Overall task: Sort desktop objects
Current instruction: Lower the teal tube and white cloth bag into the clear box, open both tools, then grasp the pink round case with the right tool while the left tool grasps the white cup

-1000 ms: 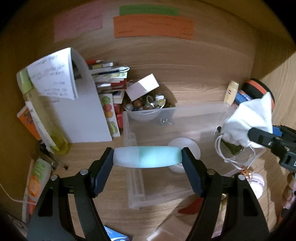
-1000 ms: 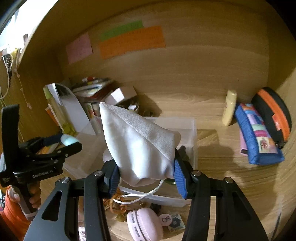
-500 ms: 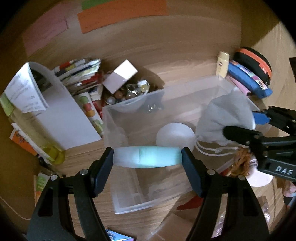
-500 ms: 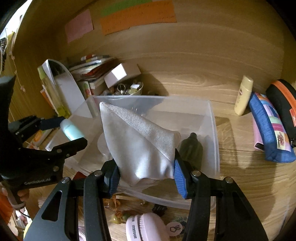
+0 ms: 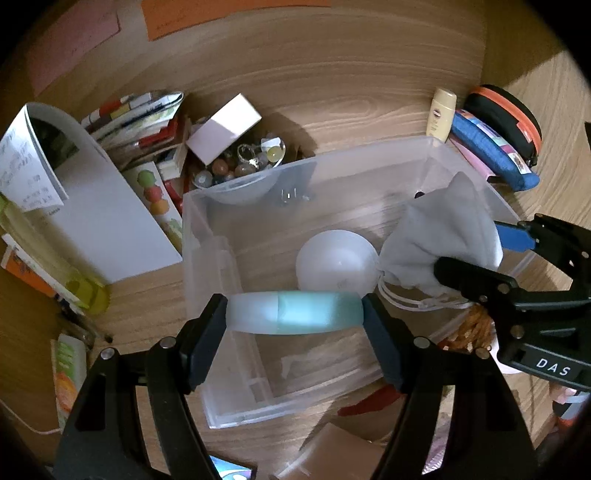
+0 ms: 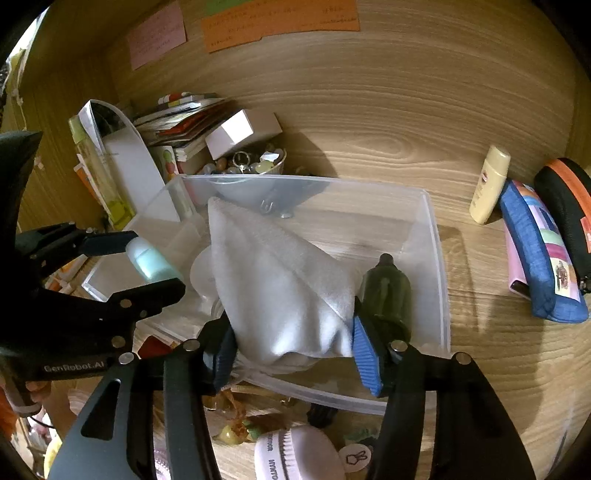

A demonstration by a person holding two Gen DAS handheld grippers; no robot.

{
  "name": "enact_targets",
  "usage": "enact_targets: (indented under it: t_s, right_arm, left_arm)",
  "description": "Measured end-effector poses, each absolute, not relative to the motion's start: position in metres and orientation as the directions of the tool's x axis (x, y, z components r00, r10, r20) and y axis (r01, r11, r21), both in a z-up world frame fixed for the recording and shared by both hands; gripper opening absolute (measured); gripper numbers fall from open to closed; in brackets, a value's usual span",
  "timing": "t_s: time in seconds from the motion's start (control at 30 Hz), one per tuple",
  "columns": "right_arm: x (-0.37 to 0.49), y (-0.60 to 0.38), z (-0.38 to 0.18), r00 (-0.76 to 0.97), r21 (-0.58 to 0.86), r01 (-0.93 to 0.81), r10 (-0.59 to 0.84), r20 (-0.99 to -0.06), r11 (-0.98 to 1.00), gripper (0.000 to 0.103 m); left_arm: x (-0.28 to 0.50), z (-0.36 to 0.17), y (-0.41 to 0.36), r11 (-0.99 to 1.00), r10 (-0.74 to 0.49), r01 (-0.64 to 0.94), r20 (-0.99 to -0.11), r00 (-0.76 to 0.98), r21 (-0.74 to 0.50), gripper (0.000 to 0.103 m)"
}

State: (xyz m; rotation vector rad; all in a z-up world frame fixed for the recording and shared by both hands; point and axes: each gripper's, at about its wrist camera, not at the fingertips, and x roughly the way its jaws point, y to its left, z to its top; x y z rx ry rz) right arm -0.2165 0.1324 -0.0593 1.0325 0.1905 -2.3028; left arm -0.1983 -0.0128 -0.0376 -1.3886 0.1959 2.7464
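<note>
Well, the wooden desk (image 6: 388,122) is crowded, and at its middle sits a clear plastic bin (image 5: 258,218) with both grippers held over it. On the back panel hang an orange note (image 6: 280,22) and a pink note (image 6: 157,37) — handwriting shows on both, too small to read. Left of the bin a white file holder (image 5: 99,225) stands before a pile of books (image 6: 177,118); right of it lie a blue pouch (image 6: 539,254), a black case with orange trim (image 6: 569,206) and a cream bottle (image 6: 489,184), its label unreadable.

Over the bin's right half the right gripper (image 6: 291,347), marked "DAS" in the left view, has a white face mask (image 6: 280,288) between its jaws; they are opening, though the pads look to be against the cloth. A dark green bottle (image 6: 386,291) lies in the bin just beside it, and a white round object (image 5: 336,258) rests on the bin floor.

The left gripper (image 5: 293,314) — its body reads "GenRobot.AI" in the right view — is clamped end to end on a pale teal tube (image 5: 295,312), held above the bin's near edge.
</note>
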Motion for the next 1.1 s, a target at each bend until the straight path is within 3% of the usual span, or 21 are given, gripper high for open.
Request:
enact_targets:
  t_s: [0.37, 0.5, 0.63, 0.73, 0.9, 1.1]
  right_arm:
    - [-0.203, 0.133, -0.049, -0.557, 0.057, 0.574, -0.44, -0.704, -0.817, 0.056]
    - [-0.194, 0.136, -0.04, -0.589, 0.035, 0.565, -0.433, -0.682, -0.824, 0.068]
    - [-0.183, 0.143, -0.026, -0.627, 0.012, 0.553, -0.425, -0.653, -0.833, 0.07]
    - [-0.174, 0.152, -0.015, -0.658, 0.003, 0.535, -0.419, -0.625, -0.845, 0.081]
    - [-0.16, 0.163, 0.001, -0.703, -0.017, 0.51, -0.405, -0.585, -0.86, 0.085]
    - [-0.141, 0.177, 0.011, -0.732, -0.037, 0.491, -0.39, -0.559, -0.87, 0.091]
  left_arm:
    - [-0.193, -0.032, -0.021, -0.992, 0.044, -0.12, -0.82, -0.57, 0.029, 0.073]
    - [-0.189, -0.025, -0.022, -0.992, 0.064, -0.123, -0.817, -0.573, 0.009, 0.076]
    - [-0.18, -0.011, -0.026, -0.994, 0.067, -0.109, -0.797, -0.6, -0.001, 0.078]
    - [-0.172, 0.0, -0.03, -0.995, 0.065, -0.096, -0.776, -0.628, -0.006, 0.088]
    - [-0.149, 0.021, -0.036, -0.997, 0.051, -0.074, -0.726, -0.685, 0.0, 0.095]
    - [-0.124, 0.033, -0.049, -0.998, 0.067, -0.046, -0.695, -0.715, -0.048, 0.096]
